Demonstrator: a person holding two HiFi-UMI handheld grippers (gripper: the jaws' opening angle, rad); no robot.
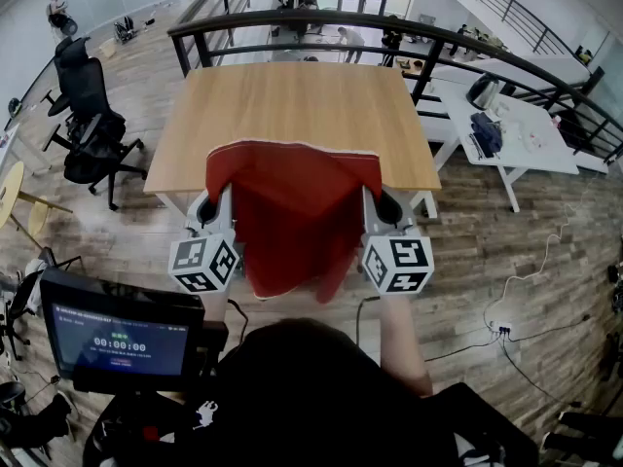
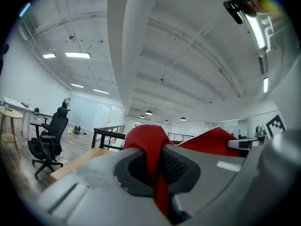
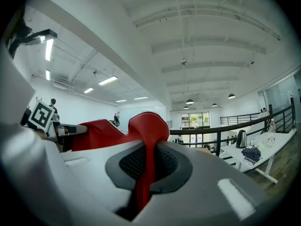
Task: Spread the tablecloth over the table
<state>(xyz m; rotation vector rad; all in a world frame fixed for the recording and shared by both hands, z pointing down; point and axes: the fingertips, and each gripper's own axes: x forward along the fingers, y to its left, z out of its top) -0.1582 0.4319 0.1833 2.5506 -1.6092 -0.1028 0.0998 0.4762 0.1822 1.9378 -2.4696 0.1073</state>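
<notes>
Wooden and bare, the worktop is standing just ahead of the person, with a dark railing running behind it. The red tablecloth is hanging bunched between the two tools. Its upper edge is showing over the near part of the worktop, though whether it is touching the wood is not clear, and the rest is drooping below that edge toward the person. The left hand-held gripper is pinching one upper corner, its jaws closed tight on a thin fold of red fabric. The right hand-held gripper is gripping the other corner the same way, and both are pointing level toward the far side.

Most of the spreading is looking undone. The cloth is still doubled on itself, so a forward cast is risking a crumpled landing with the far half left bare. Each pinch is taking in little fabric, so a sharp flick could be pulling a corner free. The hanging part may also be snagging on the near edge. An office chair and a white desk are sitting well apart at either side.
</notes>
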